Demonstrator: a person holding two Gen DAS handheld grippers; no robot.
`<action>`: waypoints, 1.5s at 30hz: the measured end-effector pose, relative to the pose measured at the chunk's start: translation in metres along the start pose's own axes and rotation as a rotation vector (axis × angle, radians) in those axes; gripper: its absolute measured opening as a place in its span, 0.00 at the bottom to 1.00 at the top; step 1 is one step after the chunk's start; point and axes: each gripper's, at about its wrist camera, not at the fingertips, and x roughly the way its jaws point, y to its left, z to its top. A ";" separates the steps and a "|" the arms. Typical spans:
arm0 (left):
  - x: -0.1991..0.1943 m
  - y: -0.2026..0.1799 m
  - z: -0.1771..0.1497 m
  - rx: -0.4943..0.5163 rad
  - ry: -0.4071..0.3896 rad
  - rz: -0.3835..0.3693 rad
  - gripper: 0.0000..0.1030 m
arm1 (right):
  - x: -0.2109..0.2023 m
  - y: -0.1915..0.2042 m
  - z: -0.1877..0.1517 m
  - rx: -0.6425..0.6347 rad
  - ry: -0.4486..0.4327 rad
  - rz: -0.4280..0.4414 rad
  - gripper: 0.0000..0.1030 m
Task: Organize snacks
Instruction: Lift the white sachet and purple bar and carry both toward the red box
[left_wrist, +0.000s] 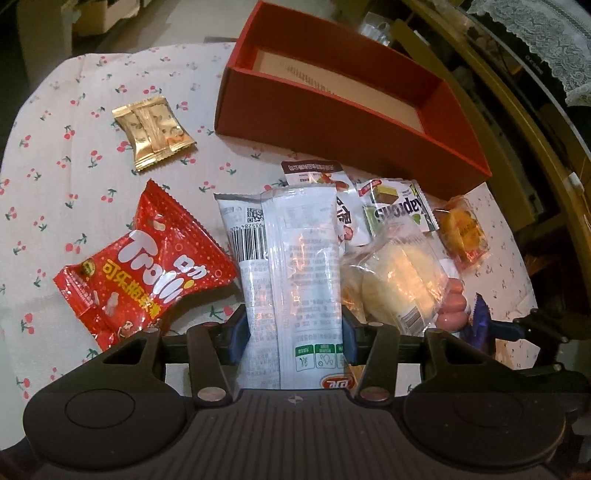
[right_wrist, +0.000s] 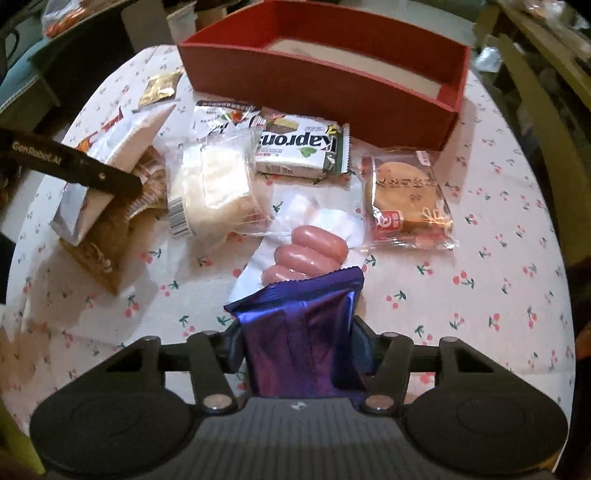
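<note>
My left gripper (left_wrist: 293, 332) is shut on a long white snack packet (left_wrist: 291, 258), held above the table. My right gripper (right_wrist: 299, 347) is shut on a purple foil packet (right_wrist: 303, 332); it also shows in the left wrist view (left_wrist: 480, 321). The open red box (left_wrist: 343, 110) stands at the back and shows a bare bottom; it also shows in the right wrist view (right_wrist: 325, 70). On the cloth lie a red Trolli bag (left_wrist: 147, 266), a gold packet (left_wrist: 153, 129), a clear-wrapped bun (right_wrist: 218, 184), sausages (right_wrist: 306, 254), a Kaprons bar (right_wrist: 299, 147) and a wrapped biscuit (right_wrist: 406, 199).
The round table has a white cherry-print cloth (right_wrist: 480, 295). A brown packet (right_wrist: 107, 243) lies under the left gripper's arm (right_wrist: 74, 166). Wooden chair parts (left_wrist: 535, 147) stand at the right edge. Clutter sits beyond the table's far side.
</note>
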 end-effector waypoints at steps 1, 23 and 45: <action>-0.002 0.000 -0.001 0.000 -0.001 0.000 0.54 | -0.003 0.002 0.000 0.015 -0.014 -0.002 0.64; -0.014 -0.010 -0.005 0.015 -0.047 -0.016 0.50 | -0.035 0.011 0.015 0.239 -0.227 0.055 0.63; -0.025 -0.056 0.086 0.080 -0.242 -0.033 0.50 | -0.041 -0.017 0.113 0.366 -0.406 0.040 0.63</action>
